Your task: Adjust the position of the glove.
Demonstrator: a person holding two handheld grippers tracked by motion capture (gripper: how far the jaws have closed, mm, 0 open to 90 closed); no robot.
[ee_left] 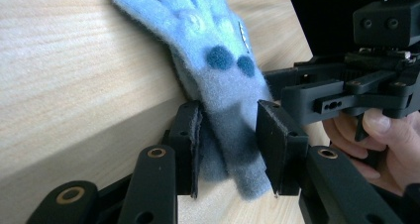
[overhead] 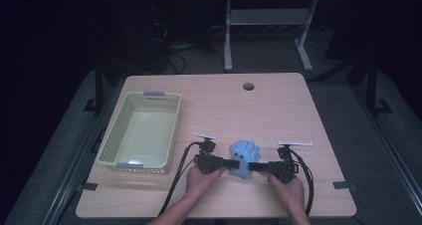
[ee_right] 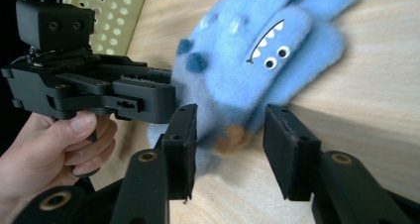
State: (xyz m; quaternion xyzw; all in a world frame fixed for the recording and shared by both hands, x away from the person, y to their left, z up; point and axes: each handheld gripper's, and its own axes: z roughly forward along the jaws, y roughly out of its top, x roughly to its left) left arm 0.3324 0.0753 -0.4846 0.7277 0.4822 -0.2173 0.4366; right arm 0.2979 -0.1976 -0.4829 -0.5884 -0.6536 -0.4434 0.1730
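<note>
Here, my left gripper has the cuff end of a fuzzy blue glove between its jaws: the near jaw's pad lies against the fabric on one side, the far jaw's pad sits at the other edge, and the cuff looks pinched between them, so I count it as clamped. The glove's fingers fan away from my left jaws across the wooden table, with two dark blue spots just beyond the pads. My right gripper comes at the same glove from the opposite side; its jaws stand apart, one pad touching the fluffy lower edge, the other clear of it with bare table showing in the gap. I cannot say for sure whether that one pad presses or only brushes the pile, since the fabric blurs there. Ahead of my right jaws the glove shows a toothy mouth and two small eyes. From the high view, the glove lies between my left gripper and right gripper, both pointing inward at it. A pale green basket stands well apart, beyond my left hand.
</note>
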